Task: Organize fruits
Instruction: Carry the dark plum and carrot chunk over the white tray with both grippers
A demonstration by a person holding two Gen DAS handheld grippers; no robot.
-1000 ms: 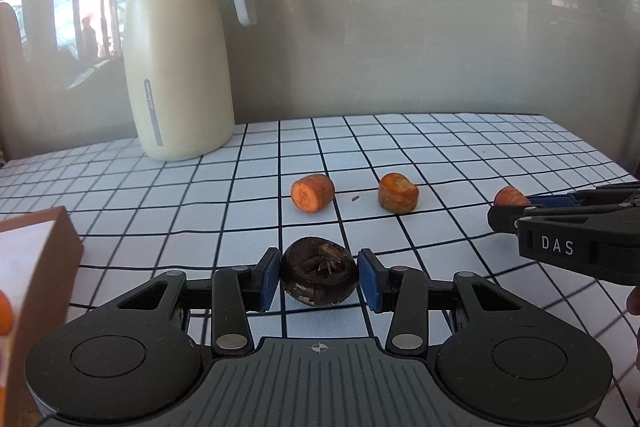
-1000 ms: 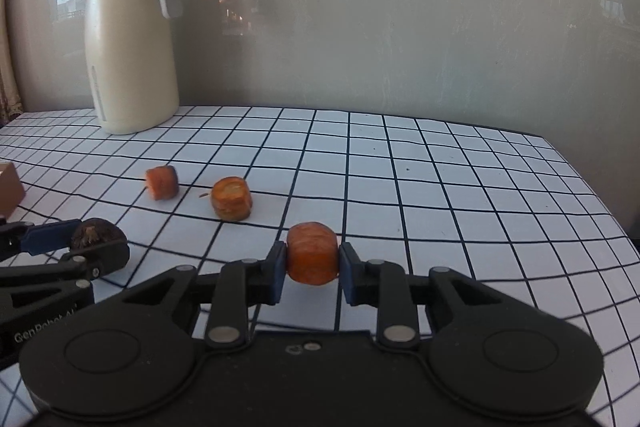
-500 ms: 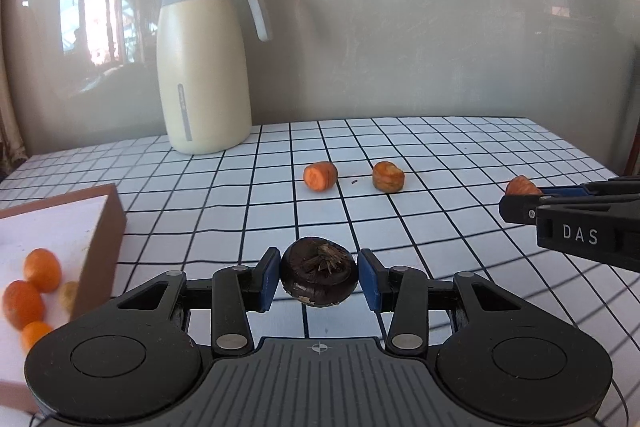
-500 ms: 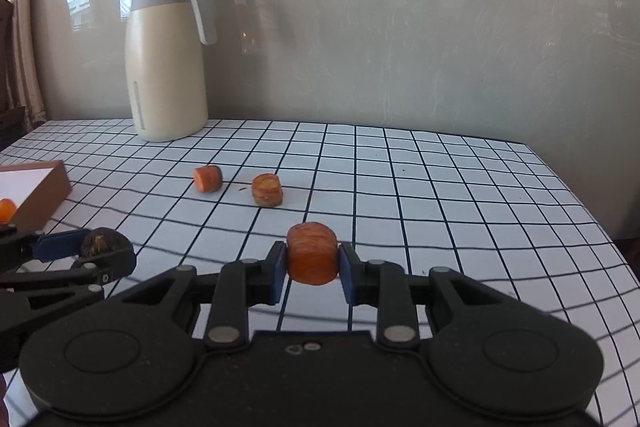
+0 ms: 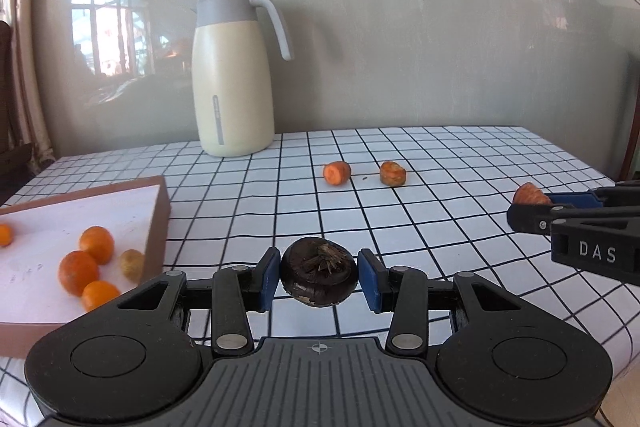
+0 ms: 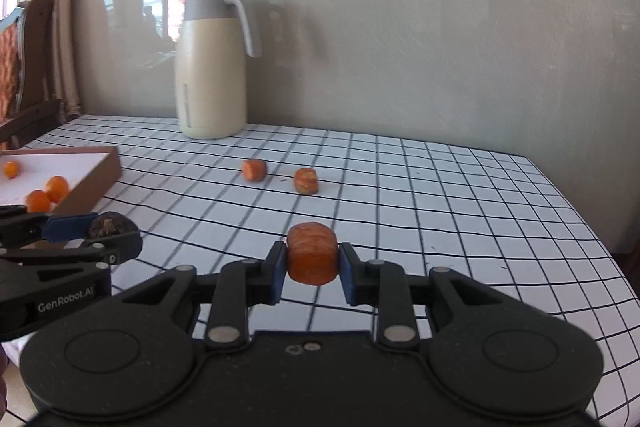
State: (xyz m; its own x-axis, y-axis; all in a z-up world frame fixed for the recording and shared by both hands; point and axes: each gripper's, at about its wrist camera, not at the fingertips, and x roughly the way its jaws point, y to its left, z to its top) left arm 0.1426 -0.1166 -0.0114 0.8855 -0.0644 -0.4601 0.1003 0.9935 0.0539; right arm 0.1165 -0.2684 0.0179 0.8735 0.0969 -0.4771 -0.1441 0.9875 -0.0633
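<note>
**Two grippers, two loads, one box waiting**

Two pieces of produce ride clear of the checked tablecloth (image 5: pixel 440 163), each clamped between blue pads. The left gripper (image 5: pixel 319 279) is closed on a dark, round, rough-skinned fruit (image 5: pixel 319 277) (possibly a water chestnut; the kind is hard to tell), held by its sides so the tufted crown faces up. The right gripper (image 6: pixel 313 269) is pressed tight on a short orange carrot chunk (image 6: pixel 313 253), gripped across its curved flanks, which likely keeps it from rolling free.

To the left sits a shallow brown-walled box (image 5: pixel 158 223) with a white floor, already holding several small oranges (image 5: pixel 78 271) and a paler yellowish fruit (image 5: pixel 132 265). Its nearness to the left gripper suggests that it is the drop point for the dark fruit.

Further back, two more carrot pieces (image 5: pixel 337 173) lie just beside each other on the cloth, untouched, so sorting appears only partly done. A cream jug (image 5: pixel 232 83) with a grey lid stands against the wall, well apart from the work
</note>
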